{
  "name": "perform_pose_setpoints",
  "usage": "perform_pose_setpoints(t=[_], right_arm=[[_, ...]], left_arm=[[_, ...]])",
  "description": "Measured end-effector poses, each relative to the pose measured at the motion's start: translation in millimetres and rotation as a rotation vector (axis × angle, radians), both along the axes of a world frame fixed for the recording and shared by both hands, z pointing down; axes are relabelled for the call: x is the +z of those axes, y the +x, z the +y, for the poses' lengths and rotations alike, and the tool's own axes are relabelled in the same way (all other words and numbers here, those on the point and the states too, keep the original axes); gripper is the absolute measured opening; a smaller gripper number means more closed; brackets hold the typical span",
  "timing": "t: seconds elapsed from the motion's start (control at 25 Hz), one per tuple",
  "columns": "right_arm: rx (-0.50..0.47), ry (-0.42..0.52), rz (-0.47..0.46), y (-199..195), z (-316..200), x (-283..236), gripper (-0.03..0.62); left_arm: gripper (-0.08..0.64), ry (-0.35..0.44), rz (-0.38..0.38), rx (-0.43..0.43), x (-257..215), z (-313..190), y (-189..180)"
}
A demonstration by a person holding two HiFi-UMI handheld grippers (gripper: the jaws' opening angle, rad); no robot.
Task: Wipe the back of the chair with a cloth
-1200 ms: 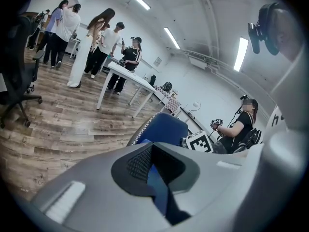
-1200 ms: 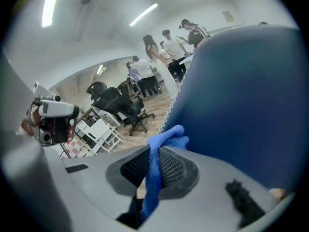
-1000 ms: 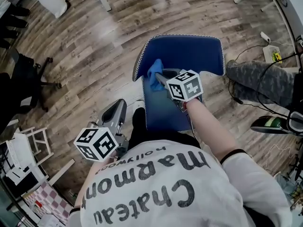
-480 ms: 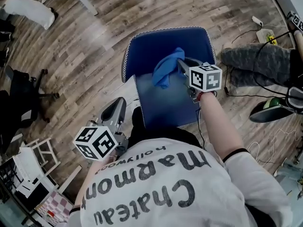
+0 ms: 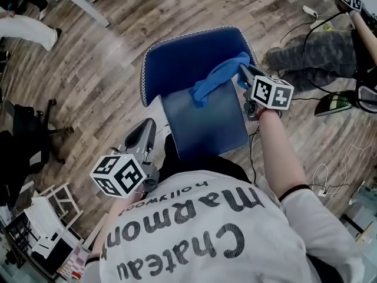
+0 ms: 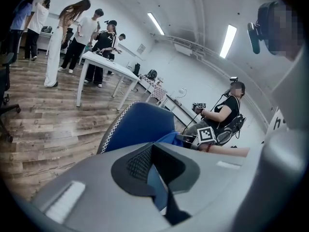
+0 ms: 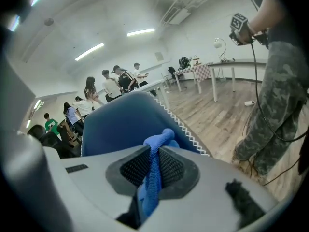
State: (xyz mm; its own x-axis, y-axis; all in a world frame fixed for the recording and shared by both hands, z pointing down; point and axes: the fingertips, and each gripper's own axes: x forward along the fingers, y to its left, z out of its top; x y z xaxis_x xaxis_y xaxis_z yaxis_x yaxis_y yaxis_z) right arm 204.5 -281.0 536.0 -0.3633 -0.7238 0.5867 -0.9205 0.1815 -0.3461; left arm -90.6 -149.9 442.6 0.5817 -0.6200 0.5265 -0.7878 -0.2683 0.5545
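Our right tool (image 5: 242, 71) is clenched on the blue cloth (image 5: 215, 78), which drapes ahead of it against the chair (image 5: 203, 128) back; our left tool (image 5: 144, 135) hangs narrowly parted, empty; wiping seems under way, with much of the back left.

My shirt (image 5: 200, 229) is covering the near edge of the chair (image 5: 182, 63). The held end of the cloth (image 7: 161, 140) is lying hidden between my right fingers (image 7: 171, 167). A person (image 5: 312, 58) is running off the head view's right edge, upper body unseen.
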Motion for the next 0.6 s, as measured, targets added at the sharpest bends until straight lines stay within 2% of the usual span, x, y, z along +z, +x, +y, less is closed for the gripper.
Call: perform_pose_setpoints(t=[0.24,0.36,0.44,0.6], right_arm=[[0.108,0.005,-0.005,38,6,-5,0.046],[0.126,0.017,0.001,44,7,-8,0.046],[0.114,0.013,0.009,39,8,-7,0.046],[0.017,-0.013,0.013,1,6,4,0.046]], left_arm=[[0.008,0.013,-0.015,0.000,-1,-8,5],[0.008,0.010,-0.018,-0.021,1,-10,3],[0.008,0.007,-0.017,-0.038,2,-10,1],[0.008,-0.002,-0.023,-0.073,6,-12,-7]])
